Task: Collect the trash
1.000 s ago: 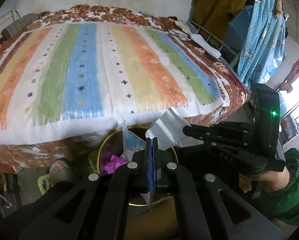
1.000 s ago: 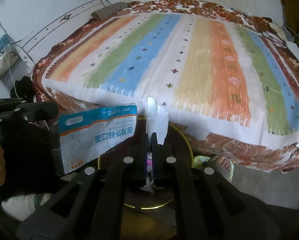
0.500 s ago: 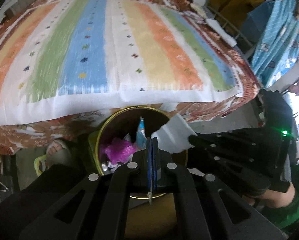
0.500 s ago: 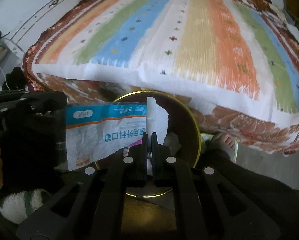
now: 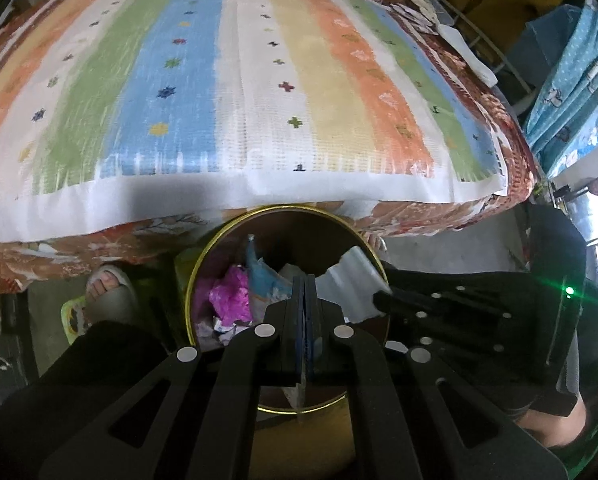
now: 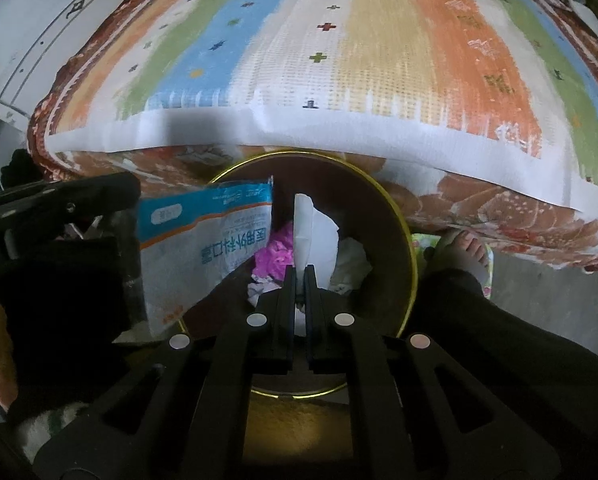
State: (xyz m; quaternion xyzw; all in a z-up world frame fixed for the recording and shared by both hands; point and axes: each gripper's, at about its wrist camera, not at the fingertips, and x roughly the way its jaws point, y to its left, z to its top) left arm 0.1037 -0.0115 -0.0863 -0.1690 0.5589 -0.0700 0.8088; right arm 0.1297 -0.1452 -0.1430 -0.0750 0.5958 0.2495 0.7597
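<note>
Wrapper: the blue-and-white printed plastic wrapper is pinched edge-on in the left tongs, long axis reaching over the bin.
Paper: the white crumpled paper scrap stands upright, pinched in the right tongs.
Bin: the round gold-rimmed bin below holds pink trash.
Around: the striped bed cover just behind; a sandalled foot beside the bin.

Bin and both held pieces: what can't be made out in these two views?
- Bin floor: both views, covered by trash and gripper bodies.
- Blue-white packet in left wrist view: edge-on, print unreadable.
- White paper lower end: right wrist view, behind the right gripper.
</note>
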